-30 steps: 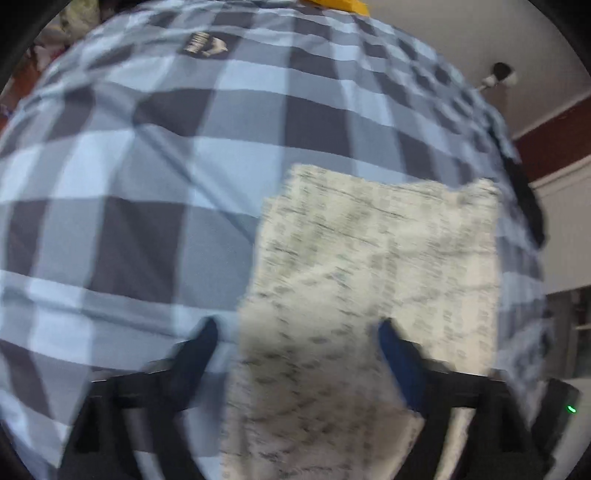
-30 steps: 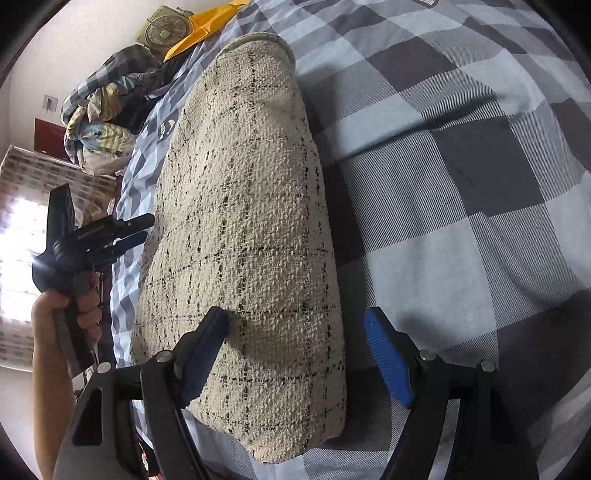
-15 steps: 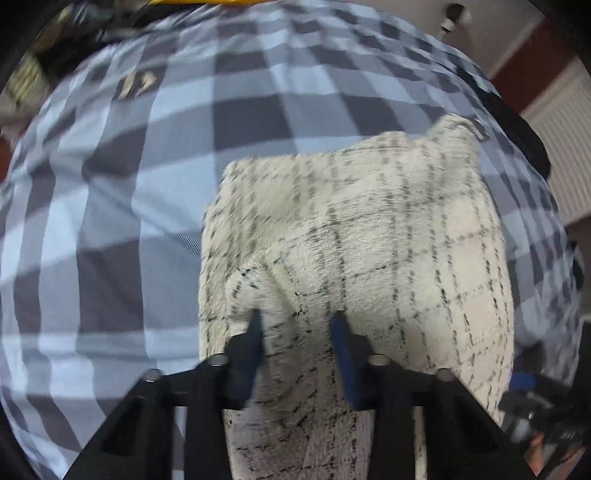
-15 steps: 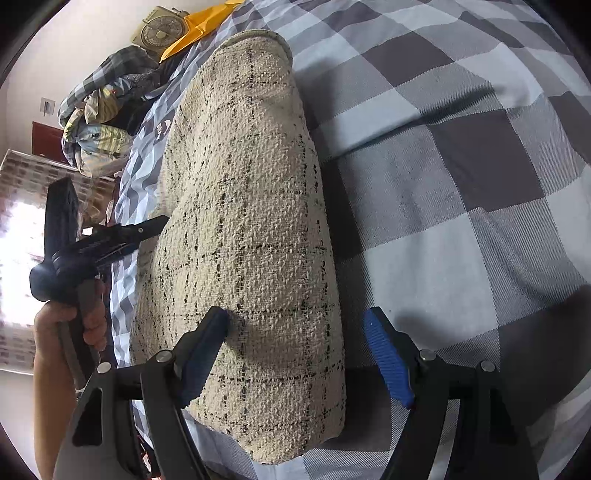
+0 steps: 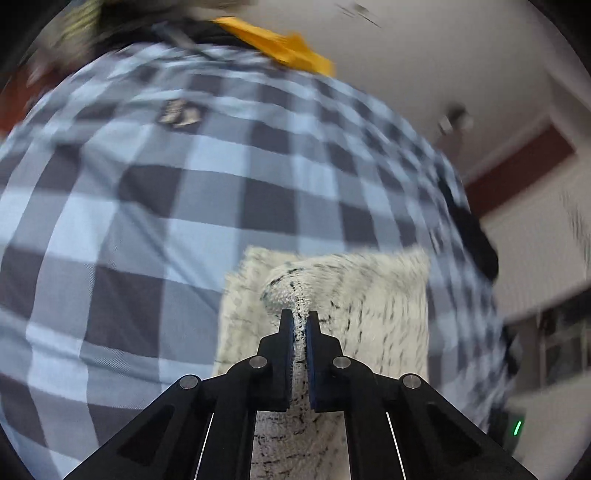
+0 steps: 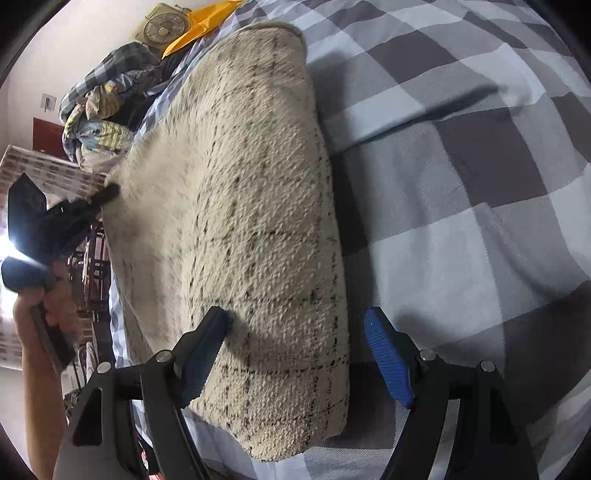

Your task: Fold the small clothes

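A cream knitted garment with thin black check lines (image 6: 251, 221) lies on the grey-and-white checked bedspread (image 6: 461, 184). My left gripper (image 5: 299, 317) is shut on a pinched fold of this garment (image 5: 369, 295) and lifts its edge. The left gripper also shows in the right wrist view (image 6: 92, 199), at the garment's left edge, held by a hand. My right gripper (image 6: 295, 332) is open, its blue-padded fingers (image 6: 384, 354) spread over the garment's near end, gripping nothing.
A pile of crumpled clothes (image 6: 107, 99), a yellow item (image 6: 203, 26) and a small fan (image 6: 162, 26) sit at the bed's far end. The yellow item also shows in the left wrist view (image 5: 280, 48). Checked bedspread (image 5: 129, 221) extends left of the garment.
My left gripper closed on a fold of the garment and has lifted it, pulling the edge up. My right gripper has stayed open in place.
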A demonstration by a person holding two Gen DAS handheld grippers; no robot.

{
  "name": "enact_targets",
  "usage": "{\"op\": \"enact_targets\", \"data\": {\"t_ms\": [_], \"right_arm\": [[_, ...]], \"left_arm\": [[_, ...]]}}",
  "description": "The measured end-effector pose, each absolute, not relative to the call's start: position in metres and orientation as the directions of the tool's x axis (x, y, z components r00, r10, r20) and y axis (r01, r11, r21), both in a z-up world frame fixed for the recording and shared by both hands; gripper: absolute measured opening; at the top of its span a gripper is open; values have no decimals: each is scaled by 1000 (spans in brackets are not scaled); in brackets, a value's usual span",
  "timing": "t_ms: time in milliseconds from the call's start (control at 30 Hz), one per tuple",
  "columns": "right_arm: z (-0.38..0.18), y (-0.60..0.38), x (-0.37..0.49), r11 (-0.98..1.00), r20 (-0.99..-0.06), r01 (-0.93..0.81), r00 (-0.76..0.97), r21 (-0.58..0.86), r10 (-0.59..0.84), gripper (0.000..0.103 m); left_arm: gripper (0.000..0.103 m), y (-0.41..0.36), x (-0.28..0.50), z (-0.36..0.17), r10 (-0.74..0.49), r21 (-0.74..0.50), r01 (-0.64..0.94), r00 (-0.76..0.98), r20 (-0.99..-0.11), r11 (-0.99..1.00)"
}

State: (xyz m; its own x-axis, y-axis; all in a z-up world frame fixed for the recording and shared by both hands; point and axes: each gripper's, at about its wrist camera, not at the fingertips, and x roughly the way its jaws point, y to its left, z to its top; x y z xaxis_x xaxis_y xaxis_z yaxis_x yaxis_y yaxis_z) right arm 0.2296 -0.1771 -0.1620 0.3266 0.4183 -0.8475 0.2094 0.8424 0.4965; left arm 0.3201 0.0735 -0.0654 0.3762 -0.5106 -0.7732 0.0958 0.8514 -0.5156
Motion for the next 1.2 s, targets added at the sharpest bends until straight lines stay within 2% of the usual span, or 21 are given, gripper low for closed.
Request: {"op": "enact_targets", "data": {"t_ms": [100, 200, 267, 300, 333, 367, 400, 500, 667, 733, 833, 933, 967, 1067, 1200], "right_arm": [[-161, -169, 232, 846, -840, 171, 322, 505, 437, 74], [-159, -162, 234, 885, -863, 132, 324, 446, 387, 74], [-159, -162, 235, 888, -865, 129, 324, 442, 383, 74], [-158, -162, 236, 887, -864, 127, 324, 443, 385, 74], [-157, -163, 238, 885, -862, 126, 323, 447, 390, 74], [-156, -164, 240, 884, -861, 128, 325, 449, 390, 74], [-155, -165, 240, 884, -860, 130, 330, 449, 388, 74], [-148, -167, 232, 896, -860, 128, 365, 425, 356, 74], [-134, -167, 207, 939, -871, 124, 428, 322, 242, 74], [-127, -161, 179, 972, -874, 109, 466, 209, 136, 74], [-128, -152, 163, 984, -871, 81, 481, 156, 98, 74], [-143, -133, 150, 996, -895, 32, 441, 88, 65, 74], [-150, -122, 153, 1000, -902, -7, 432, 4, 7, 74], [-158, -112, 161, 997, -899, -46, 437, -54, -29, 74], [-179, -108, 173, 999, -901, -44, 434, -19, 2, 74]], "left_arm": [[5, 79, 327, -98, -472, -498, 17, 344, -812, 867], [6, 79, 325, -127, -470, -503, -29, 311, -826, 864], [11, 77, 319, -131, -501, -530, -16, 302, -811, 848], [25, 76, 314, -127, -508, -535, -6, 308, -804, 845], [70, 76, 309, -123, -508, -533, 4, 310, -804, 846], [98, 78, 301, -116, -514, -538, 11, 313, -799, 843], [102, 80, 293, -109, -508, -533, 15, 324, -798, 846], [103, 88, 265, -82, -473, -491, 43, 354, -807, 870], [103, 86, 189, -65, -303, -319, 31, 409, -861, 947], [103, 86, 166, -73, -287, -314, -5, 397, -872, 949], [103, 90, 138, -90, -257, -324, -102, 410, -875, 941], [103, 91, 131, -105, -275, -321, -61, 383, -882, 945], [103, 91, 131, -107, -269, -312, -55, 378, -886, 949], [103, 96, 133, -109, -272, -325, -78, 387, -881, 943], [103, 110, 137, -126, -353, -435, -168, 369, -860, 885]]}}
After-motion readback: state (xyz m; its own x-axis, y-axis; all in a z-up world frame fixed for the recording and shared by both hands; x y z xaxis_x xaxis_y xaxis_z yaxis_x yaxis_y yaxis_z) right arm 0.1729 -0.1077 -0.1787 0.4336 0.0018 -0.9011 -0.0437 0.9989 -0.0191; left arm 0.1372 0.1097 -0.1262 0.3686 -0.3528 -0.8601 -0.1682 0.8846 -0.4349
